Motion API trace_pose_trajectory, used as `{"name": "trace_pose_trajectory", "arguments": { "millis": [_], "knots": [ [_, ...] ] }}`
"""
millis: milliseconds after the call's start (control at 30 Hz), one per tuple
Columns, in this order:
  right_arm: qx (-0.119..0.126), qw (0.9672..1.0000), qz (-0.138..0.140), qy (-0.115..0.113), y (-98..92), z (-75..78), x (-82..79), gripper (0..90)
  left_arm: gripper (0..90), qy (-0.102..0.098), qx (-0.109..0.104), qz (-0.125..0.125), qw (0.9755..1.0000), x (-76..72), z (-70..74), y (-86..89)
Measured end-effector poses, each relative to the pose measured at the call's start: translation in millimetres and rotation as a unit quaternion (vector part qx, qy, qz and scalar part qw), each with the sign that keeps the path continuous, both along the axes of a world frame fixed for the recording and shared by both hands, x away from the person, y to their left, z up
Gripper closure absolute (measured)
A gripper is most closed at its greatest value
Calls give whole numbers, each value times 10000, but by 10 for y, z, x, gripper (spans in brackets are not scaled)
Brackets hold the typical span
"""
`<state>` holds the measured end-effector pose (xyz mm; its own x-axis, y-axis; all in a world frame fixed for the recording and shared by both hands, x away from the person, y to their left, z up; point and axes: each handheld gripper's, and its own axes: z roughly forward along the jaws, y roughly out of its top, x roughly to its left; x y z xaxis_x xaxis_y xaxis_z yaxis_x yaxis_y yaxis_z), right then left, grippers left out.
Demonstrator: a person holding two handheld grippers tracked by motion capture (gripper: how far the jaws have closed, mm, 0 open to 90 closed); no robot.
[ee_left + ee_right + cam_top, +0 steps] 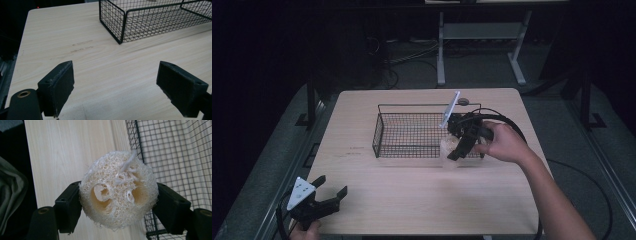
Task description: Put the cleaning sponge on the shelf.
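While the table (412, 200) is carrying the whole scene, the biggest thing on it is the wire basket (384, 131), a black mesh tray sitting in the far middle of the top with its long axis running left to right across the high view. Its right end is where the work is happening. The person's right hand (504, 142) is reaching in from the right side and is holding the right gripper (451, 152) at the basket's near right corner, jaws pointing down and to the left.

Between those jaws a loofah sponge (118, 191) is being pinched: in the right gripper view both black pads are pressing into its flanks, one on each side, and its cut face with the hollow channels is looking straight back at the camera. So its short axis is lying across the jaws and its length is running away along them.

The relation that matters is sponge to basket wall. In the right gripper view the mesh is filling the right side and bare wood the left, and the sponge is straddling the line of the wire edge; I cannot tell whether it is already above the rim or level with it. Judging from this, the coming move is calling for a short shift toward the mesh side.

The left gripper (331, 190) is idling far off at the near left corner, jaws spread wide over bare wood, gripping nothing, well apart from the basket.
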<state>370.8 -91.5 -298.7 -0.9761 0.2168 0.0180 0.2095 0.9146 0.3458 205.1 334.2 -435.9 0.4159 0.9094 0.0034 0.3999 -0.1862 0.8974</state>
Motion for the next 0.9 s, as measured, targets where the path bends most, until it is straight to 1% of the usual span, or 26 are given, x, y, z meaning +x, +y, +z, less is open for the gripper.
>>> {"name": "trace_pose_trajectory", "arguments": {
  "millis": [33, 67, 200, 233, 333, 467, 500, 533, 600, 700, 800, 833, 900],
  "knots": [
    [0, 10000, 0, 0, 0, 0, 0, 275, 138, 0, 0, 0, 10000, 0, 0, 0],
    [115, 9999, 4, 27, -1, 31, 43, 275, 138, 7, -12, -19, 10000, 1, 0, 7],
    [49, 10000, -56, -17, 30, 71, 102, 274, 138, 52, -8, 7, 10000, 5, -5, 9],
    [49, 10000, -56, -17, 30, 71, 102, 274, 138, 52, -8, 7, 10000, 5, -5, 9],
    [11, 9999, -92, -39, 49, 101, 169, 275, 138, 46, -36, -17, 10000, 6, -4, 5],
    [31, 9997, -233, -40, 39, 134, 267, 275, 138, 55, -19, -22, 10000, 7, -8, -3],
    [31, 9997, -233, -40, 39, 134, 267, 275, 138, 63, -15, -33, 10000, 7, -7, -3],
    [102, 9995, -291, 23, 26, 141, 334, 275, 138, 61, -12, -36, 10000, 7, -7, -4],
    [68, 9993, -373, 11, 22, 144, 369, 275, 138, 56, 0, -43, 10000, 9, -8, -7],
    [49, 9991, -429, 57, 19, 145, 414, 275, 138, 61, -4, -61, 10000, 11, -7, -6],
    [-17, 9986, -531, 37, 19, 147, 502, 275, 138, 55, -17, -57, 10000, 10, -8, -11],
    [-17, 9986, -531, 37, 19, 147, 502, 275, 138, 55, -17, -57, 10000, 10, -8, -11],
    [47, 9981, -613, 73, 4, 145, 565, 275, 138, 53, -21, -61, 10000, 9, -8, -12]
  ]
}}
